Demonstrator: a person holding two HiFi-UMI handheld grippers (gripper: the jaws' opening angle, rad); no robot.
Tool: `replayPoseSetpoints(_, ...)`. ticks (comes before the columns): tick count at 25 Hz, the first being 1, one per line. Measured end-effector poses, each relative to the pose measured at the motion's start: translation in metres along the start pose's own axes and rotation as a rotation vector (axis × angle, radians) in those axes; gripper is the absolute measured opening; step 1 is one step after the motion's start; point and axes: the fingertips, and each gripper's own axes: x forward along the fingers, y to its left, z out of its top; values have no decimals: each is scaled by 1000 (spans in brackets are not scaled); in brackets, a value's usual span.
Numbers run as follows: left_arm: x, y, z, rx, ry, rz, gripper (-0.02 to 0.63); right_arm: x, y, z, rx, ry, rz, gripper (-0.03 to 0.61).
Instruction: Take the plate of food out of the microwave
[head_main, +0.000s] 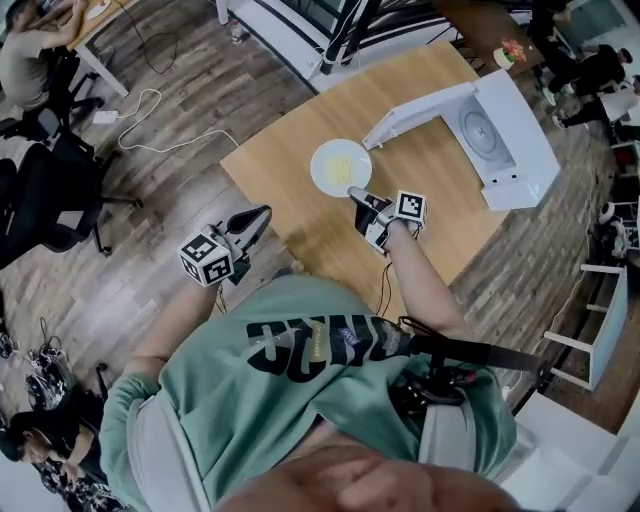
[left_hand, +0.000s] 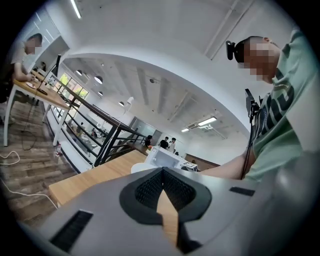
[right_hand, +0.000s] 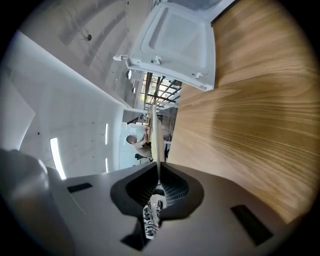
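Note:
The white plate (head_main: 322, 166) with yellow food (head_main: 341, 169) lies on the wooden table (head_main: 300, 230), in front of the white microwave (head_main: 520, 150), whose door (head_main: 415, 115) stands open. My right gripper (head_main: 358, 193) is shut on the plate's near rim. In the right gripper view the plate (right_hand: 154, 132) shows edge-on as a thin white line running into the shut jaws of the gripper (right_hand: 158, 186). My left gripper (head_main: 247, 225) hovers off the table's left corner, shut and holding nothing. Past its closed jaws, the left gripper (left_hand: 162, 172) looks across the table (left_hand: 95, 180) at the microwave (left_hand: 165, 157).
The microwave's glass turntable (head_main: 482, 128) is bare. A white cable (head_main: 150, 120) lies on the wood floor to the left, near black office chairs (head_main: 60, 190) and a seated person (head_main: 25, 60). A white stool (head_main: 600, 320) stands at the right. Black railing (left_hand: 100, 140) runs behind the table.

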Motion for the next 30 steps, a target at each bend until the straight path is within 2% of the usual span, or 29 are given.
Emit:
replayPoseSetpoints(8, -31, 22, -17, -57, 12, 115, -6, 65, -49, 7, 4, 111, -70, 18)
replayPoseSetpoints(17, -65, 38, -27, -79, 29, 176, -6, 98, -96, 1, 4, 139, -206, 18)
replayPoseSetpoints(19, -70, 41, -30, -85, 28, 183, -6, 101, -103, 3, -47, 141, -256, 20)
replayPoseSetpoints(21, -71, 41, -31, -90, 25, 183, -6, 102, -106, 5, -149, 165, -334, 26)
replayPoseSetpoints(25, -66, 37, -32, -87, 32, 163, -6, 95, -108, 8, -384, 249, -523, 110)
replayPoseSetpoints(27, -63, 34, -31, -79, 32, 147, -6, 90, -108, 11, -469, 277, -595, 183)
replayPoseSetpoints(30, -62, 30, -28, -68, 24, 128, -6, 80, -106, 12, -532, 289, -646, 192)
